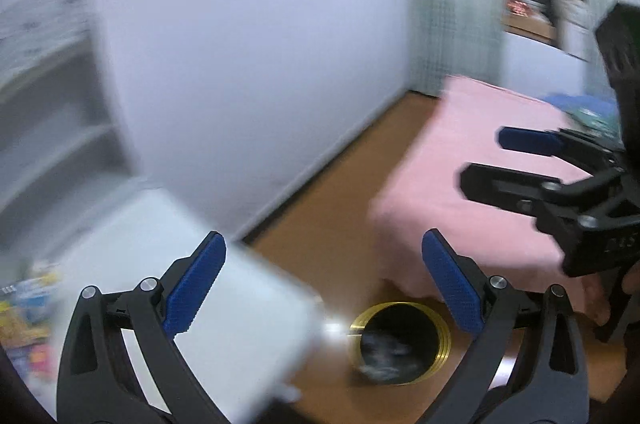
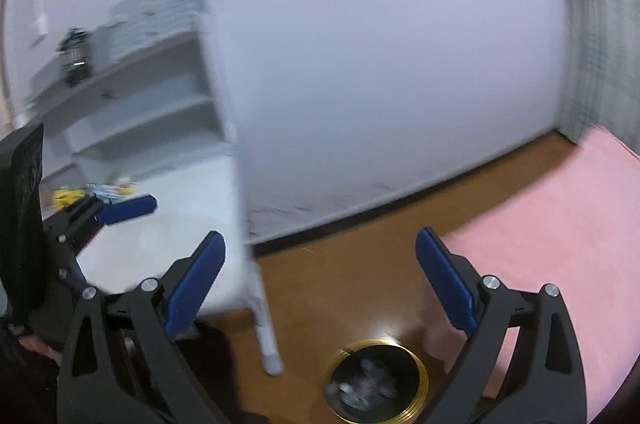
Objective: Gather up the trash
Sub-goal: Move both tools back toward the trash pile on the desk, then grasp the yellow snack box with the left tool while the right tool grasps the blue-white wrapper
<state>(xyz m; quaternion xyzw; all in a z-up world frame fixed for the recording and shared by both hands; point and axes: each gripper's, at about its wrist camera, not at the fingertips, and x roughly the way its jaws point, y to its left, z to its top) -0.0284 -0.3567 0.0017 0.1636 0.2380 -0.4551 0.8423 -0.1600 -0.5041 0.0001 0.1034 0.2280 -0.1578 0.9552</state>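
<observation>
Both empty, fingers spread: left gripper [image 1: 322,280], right gripper [image 2: 320,278]. Trash bin [image 1: 400,342] on floor below, seemingly holding crumpled scraps already. Blurred colourful wrappers [image 1: 28,312] left on desk [image 1: 248,304].

Pale wall [image 2: 380,64], brown floor [image 2: 360,284], white shelf [image 2: 152,104] (blurred), pink bed [image 1: 480,164].
</observation>
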